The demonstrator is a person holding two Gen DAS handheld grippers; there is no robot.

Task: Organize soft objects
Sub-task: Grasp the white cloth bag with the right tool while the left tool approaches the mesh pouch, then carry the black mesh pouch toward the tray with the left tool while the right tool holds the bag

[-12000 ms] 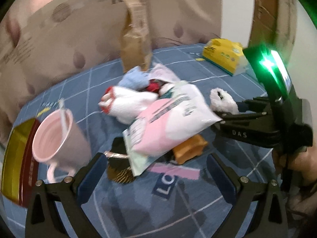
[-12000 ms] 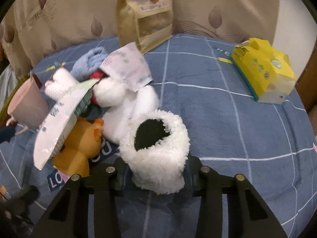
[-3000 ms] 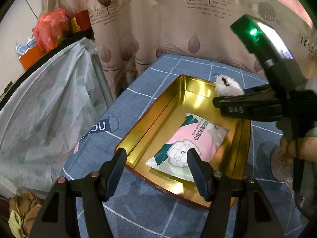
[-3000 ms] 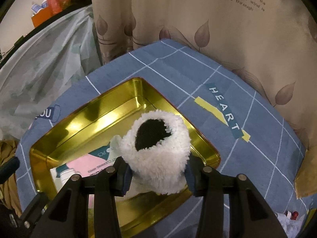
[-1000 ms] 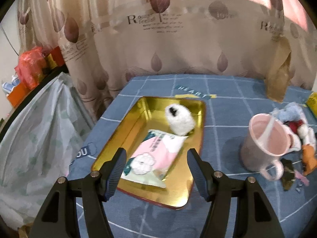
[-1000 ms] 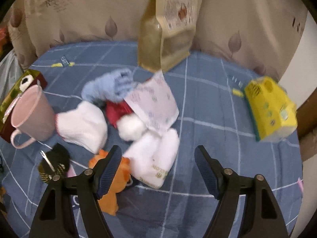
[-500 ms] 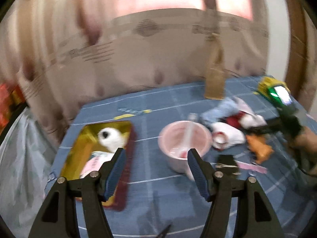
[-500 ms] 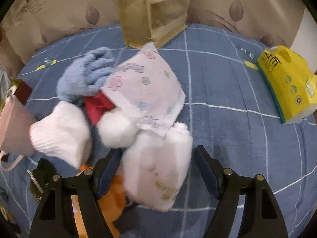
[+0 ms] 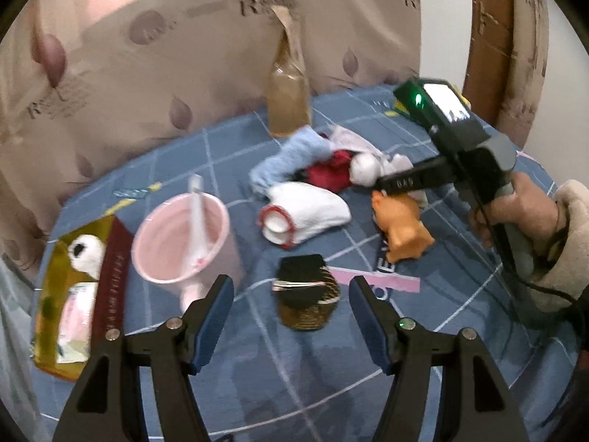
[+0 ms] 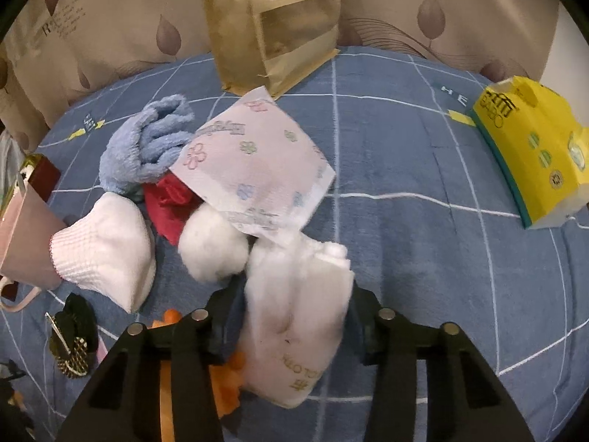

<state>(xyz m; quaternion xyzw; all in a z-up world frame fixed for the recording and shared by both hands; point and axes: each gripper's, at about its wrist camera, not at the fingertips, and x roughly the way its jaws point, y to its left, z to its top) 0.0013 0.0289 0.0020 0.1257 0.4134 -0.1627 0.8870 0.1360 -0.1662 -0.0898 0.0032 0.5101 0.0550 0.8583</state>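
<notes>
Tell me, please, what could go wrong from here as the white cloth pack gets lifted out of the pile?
The right claw has just closed on the white cloth pack, whose far end lies under the floral tissue packet, so lifting may drag that packet along. The cotton ball touches the pack and could roll away. The pack looks squashy, so it might slip out.

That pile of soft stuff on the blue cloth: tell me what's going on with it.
A person is sorting it into the gold tray, which already holds a white fluffy piece and a pink packet. The right tool has just been closing on a white cloth pack at the edge of the pile and now presses on it. The left tool is open and empty, above a dark woven item.
</notes>
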